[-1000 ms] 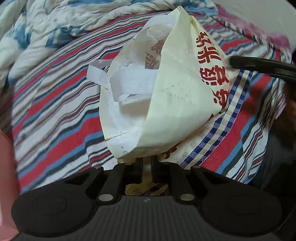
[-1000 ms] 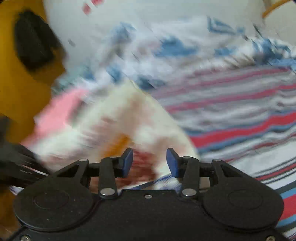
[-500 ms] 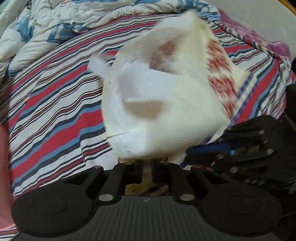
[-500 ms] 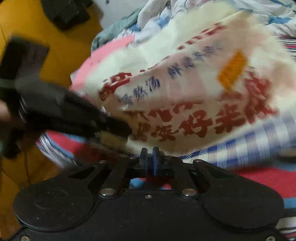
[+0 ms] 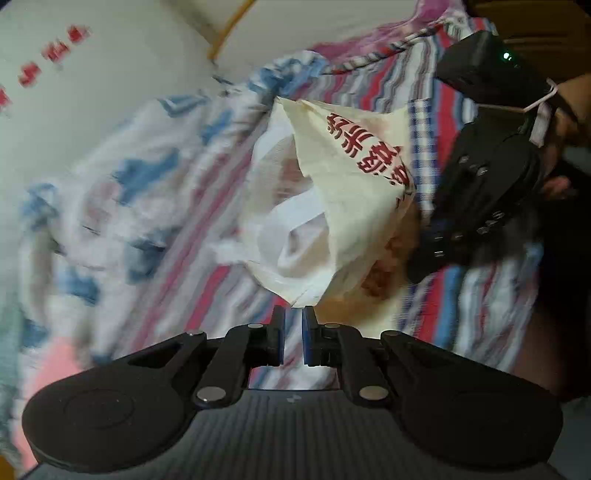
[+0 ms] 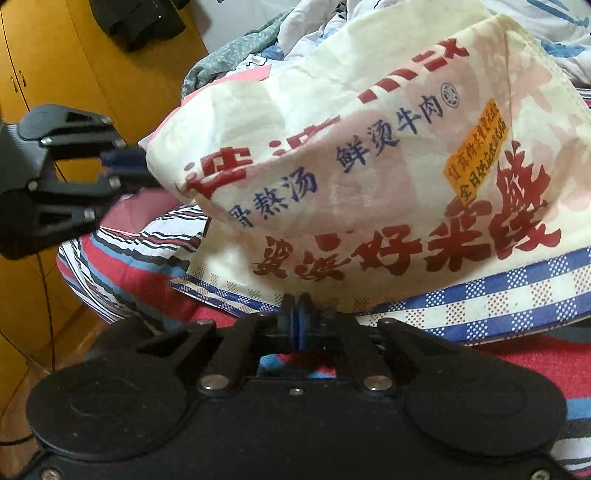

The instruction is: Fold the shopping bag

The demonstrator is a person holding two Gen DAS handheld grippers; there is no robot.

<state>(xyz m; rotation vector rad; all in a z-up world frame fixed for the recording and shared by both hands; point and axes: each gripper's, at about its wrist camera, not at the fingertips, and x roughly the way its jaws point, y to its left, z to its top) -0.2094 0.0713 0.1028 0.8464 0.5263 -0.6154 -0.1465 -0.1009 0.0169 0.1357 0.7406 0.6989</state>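
Observation:
A cream shopping bag [image 5: 354, 192] with red and blue print and a blue check border hangs above the striped bed, its white handles [image 5: 295, 218] drooping inside its open mouth. My left gripper [image 5: 293, 317] is shut on one bottom corner of it. From the right wrist view the left gripper [image 6: 144, 170] pinches that corner at the far left. My right gripper [image 6: 296, 306] is shut on the bag's [image 6: 369, 166] checked lower edge. In the left wrist view the right gripper [image 5: 415, 266] meets the bag from the right.
A red, blue and white striped sheet [image 6: 140, 258] covers the bed under the bag. A crumpled blue and white quilt [image 5: 129, 177] lies behind. A yellow wooden cabinet [image 6: 55, 74] with a dark garment [image 6: 140, 18] stands left of the bed. A person's hand [image 5: 569, 110] holds the right gripper.
The right gripper came down to the bag and its jaws closed on the checked edge. The left gripper rolled and rose with its corner, so the bag now hangs between both.

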